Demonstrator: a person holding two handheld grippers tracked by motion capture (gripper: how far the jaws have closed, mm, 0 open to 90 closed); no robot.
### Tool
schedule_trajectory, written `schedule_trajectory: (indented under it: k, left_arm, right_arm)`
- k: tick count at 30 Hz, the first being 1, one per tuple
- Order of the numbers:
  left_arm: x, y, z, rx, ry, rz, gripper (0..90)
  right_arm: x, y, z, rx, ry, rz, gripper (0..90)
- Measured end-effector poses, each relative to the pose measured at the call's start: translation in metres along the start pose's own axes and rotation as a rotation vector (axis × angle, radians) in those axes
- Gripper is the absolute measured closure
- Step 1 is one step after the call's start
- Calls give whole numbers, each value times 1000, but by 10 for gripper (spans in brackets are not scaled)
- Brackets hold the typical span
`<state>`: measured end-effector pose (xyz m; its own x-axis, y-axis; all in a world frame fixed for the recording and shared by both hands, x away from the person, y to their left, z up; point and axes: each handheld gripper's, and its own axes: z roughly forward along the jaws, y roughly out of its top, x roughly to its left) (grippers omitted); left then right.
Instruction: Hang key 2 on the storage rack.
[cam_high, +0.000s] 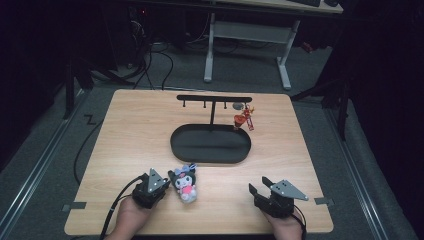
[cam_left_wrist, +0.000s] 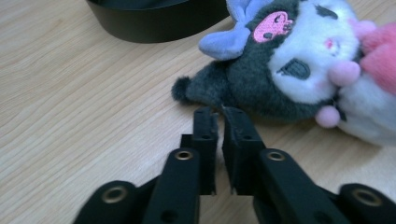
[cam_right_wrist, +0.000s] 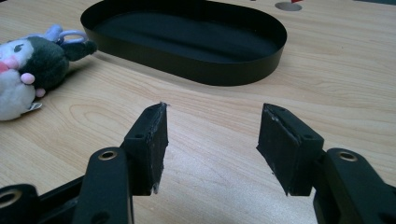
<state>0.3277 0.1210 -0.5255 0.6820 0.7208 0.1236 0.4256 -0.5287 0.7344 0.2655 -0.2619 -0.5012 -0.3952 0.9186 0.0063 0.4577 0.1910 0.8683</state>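
Two hands come in from the bottom edge of the high view, each holding a gripper low over the near part of the wooden table (cam_high: 125, 130). On the person's left, the left gripper (cam_high: 159, 179) sits just beside a small plush toy (cam_high: 184, 184), its jaws pointing toward the toy. From the left gripper view its two black jaws stand pressed almost together with only a thin slit between them, clenched on nothing, and their tips (cam_left_wrist: 218, 111) reach right up to the dark grey ear of the plush toy (cam_left_wrist: 280, 60); whether they touch the fur cannot be told. That toy lies flat on the wood, with a white face, dark grey hood, lilac bow and pink parts.

Farther right, the right gripper (cam_high: 259, 184) rests well apart from the toy, with a grey three-cornered plate on top. Its own view shows the right gripper (cam_right_wrist: 212, 140) with jaws spread wide, released, bare wood between them and nothing held.

Beyond both, near the middle of the table, lies a black oval tray (cam_high: 181, 149). Behind the tray rises a black T-shaped rack (cam_high: 214, 99) with small hooks, and a red charm (cam_high: 244, 119) hangs from its right end.
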Motion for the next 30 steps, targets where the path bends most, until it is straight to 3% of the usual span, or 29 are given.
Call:
schedule_trajectory:
  k: [2, 10, 17, 22, 26, 30]
  left_arm:
    - [-4, 4, 3, -2, -17, 7, 893]
    - [-34, 23, 10, -46, -90, 55, 895]
    - [-69, 40, 29, -50, -164, 107, 895]
    - [-86, 48, 41, -56, -207, 113, 895]
    - [-83, 48, 40, -70, -219, 88, 879]
    - [-65, 43, 29, -92, -190, 69, 847]
  right_arm:
    - [1, -1, -1, 1, -4, -4, 429]
    - [3, -3, -4, 8, -16, -15, 436]
    - [-1, -4, -6, 10, -23, 4, 436]
    - [-6, -7, -2, 38, -19, 17, 434]
    - [-7, -8, -2, 40, -15, 19, 433]
    - [-9, -8, -2, 43, -15, 27, 428]
